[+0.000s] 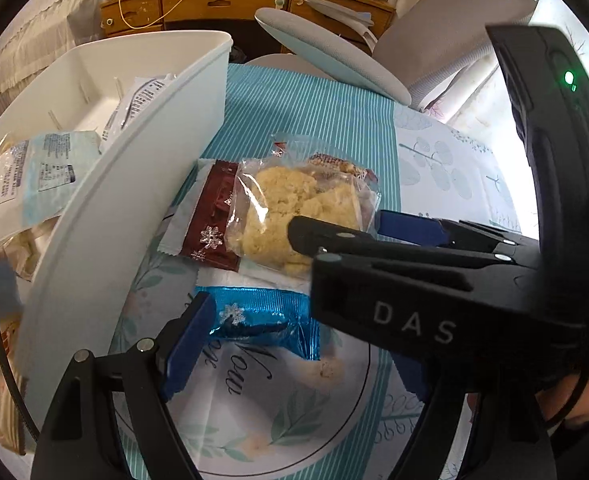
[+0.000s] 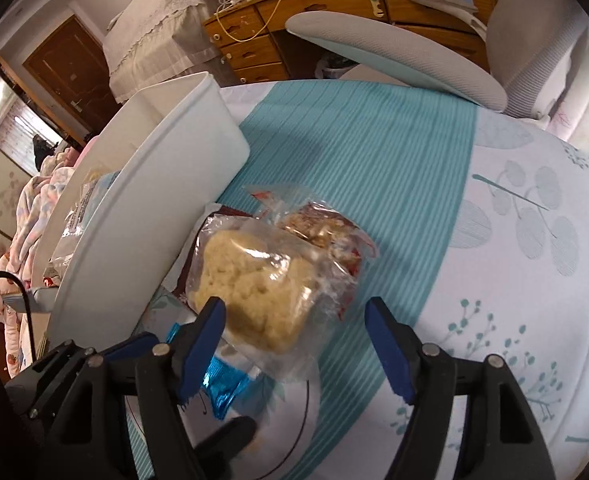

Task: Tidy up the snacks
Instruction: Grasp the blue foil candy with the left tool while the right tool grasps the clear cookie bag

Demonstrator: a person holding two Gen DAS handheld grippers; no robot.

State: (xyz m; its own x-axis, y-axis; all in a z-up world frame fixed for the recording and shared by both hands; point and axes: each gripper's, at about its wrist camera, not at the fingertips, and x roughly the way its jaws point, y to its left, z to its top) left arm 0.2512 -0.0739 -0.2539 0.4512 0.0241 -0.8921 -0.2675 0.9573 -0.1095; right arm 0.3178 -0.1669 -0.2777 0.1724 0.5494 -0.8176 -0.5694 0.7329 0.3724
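Right hand-held gripper: jaws wide, blue pads either side of the near end of the clear-wrapped crumbly cake, not clamped on it. Left hand-held gripper: jaws spread, the blue foil snack lying between them on the table; the right finger is hidden behind the other gripper's body. Beyond it, the cake overlaps a maroon snowflake packet. Both touch the wall of the white bin, which holds several packets. Farther off: a grey chair, then a wooden desk.
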